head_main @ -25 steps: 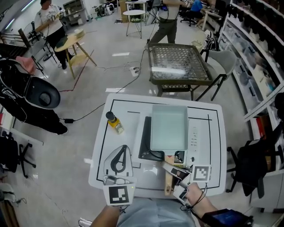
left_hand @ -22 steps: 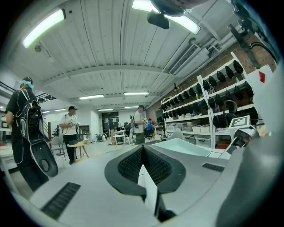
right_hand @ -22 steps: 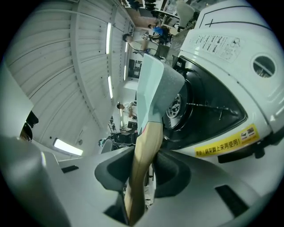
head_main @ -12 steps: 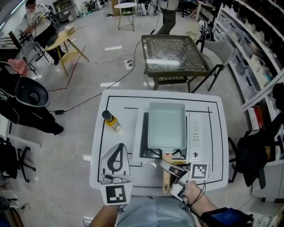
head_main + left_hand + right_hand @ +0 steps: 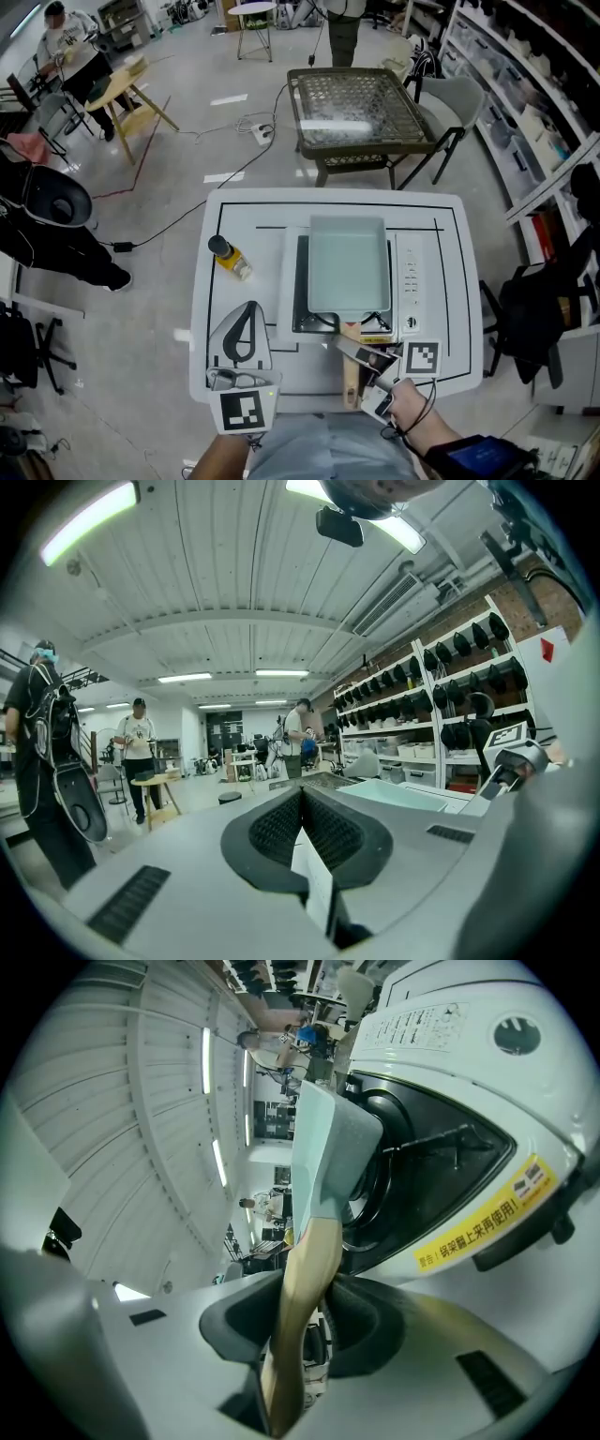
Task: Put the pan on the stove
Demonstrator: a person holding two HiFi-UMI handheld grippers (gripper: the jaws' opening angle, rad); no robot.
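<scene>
- The right gripper (image 5: 354,351) has its jaws clamped on the pan's wooden handle (image 5: 352,373), which points to the counter's near edge.
- The pale green pan (image 5: 349,261) lies over the burner of the stove (image 5: 410,281) at the middle of the counter (image 5: 450,234). I cannot tell whether its base already rests on the supports.
- The left gripper (image 5: 248,314), by the near left corner, has its jaws closed on nothing.
- To finish well, I would keep the pan level and square to the stove, and lower it until the supports bear it. Only then loosen the grip, since the long handle may tip the pan.
- A yellow sticker (image 5: 469,1227) on the stove carries Chinese characters opening with 警告, "warning". The control panel's print is too small to read.
</scene>
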